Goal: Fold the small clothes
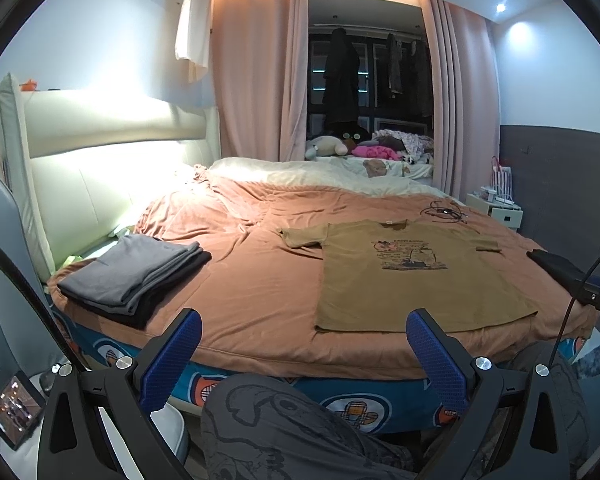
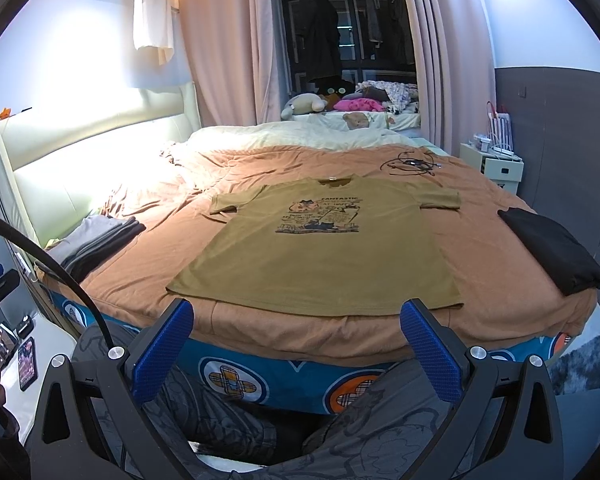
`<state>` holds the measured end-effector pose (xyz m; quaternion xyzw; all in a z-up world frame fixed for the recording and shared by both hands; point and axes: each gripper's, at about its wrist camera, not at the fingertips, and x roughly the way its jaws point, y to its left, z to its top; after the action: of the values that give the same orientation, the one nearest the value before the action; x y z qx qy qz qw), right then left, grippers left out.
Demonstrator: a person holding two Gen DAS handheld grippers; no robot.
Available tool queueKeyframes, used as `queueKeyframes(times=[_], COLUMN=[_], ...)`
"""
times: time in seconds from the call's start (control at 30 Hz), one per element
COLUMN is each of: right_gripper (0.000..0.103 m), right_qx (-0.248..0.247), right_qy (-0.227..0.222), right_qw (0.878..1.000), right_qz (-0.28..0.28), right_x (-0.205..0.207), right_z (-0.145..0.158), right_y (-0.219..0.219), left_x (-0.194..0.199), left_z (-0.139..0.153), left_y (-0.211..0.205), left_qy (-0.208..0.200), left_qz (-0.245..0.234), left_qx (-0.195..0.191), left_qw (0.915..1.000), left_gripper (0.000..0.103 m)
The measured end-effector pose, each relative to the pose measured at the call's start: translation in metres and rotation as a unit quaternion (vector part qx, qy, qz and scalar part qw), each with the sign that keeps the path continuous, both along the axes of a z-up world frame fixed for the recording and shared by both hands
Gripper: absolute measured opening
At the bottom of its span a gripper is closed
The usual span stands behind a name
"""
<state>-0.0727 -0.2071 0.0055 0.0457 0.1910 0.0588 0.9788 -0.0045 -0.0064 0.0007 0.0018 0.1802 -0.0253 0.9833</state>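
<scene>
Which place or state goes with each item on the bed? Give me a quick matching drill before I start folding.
Things:
1. mustard T-shirt
2. grey folded stack
3. black folded garment
4. black cable

Places or states:
A. tangled beyond the shirt's collar
B. folded, near the headboard side
C. spread flat, print up, unfolded
D. folded, at the bed's right edge

Pairs: 1-C, 2-B, 3-D, 4-A

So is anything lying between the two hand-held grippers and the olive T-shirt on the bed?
Nothing visible. The olive T-shirt lies flat and uncovered; only bare orange bedspread separates its hem from the open left hand-held gripper and right hand-held gripper.
</scene>
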Motion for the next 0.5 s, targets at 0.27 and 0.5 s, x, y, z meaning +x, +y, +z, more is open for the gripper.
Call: queueKeyframes(times=[0.27,0.5], right_gripper=[0.103,0.103], right_qx=[0.0,-0.001], right_qy=[0.001,0.001], right_qw=[1.0,1.0], right_qz=[-0.001,-0.002], right_x=[0.0002,0.0007], right_z=[0.0005,0.0003], right_y=[0.0003,0.0001], left_x=[-0.0004,-0.0015], left_z=[-0.0005,-0.0006], left_y=[0.0001,-0.0005], left_qy=[-0.002,-0.004], left_qz=[-0.002,-0.003], left_qx=[-0.001,-0.002], left_qw=[1.0,1.0], left_gripper=[0.103,0.103])
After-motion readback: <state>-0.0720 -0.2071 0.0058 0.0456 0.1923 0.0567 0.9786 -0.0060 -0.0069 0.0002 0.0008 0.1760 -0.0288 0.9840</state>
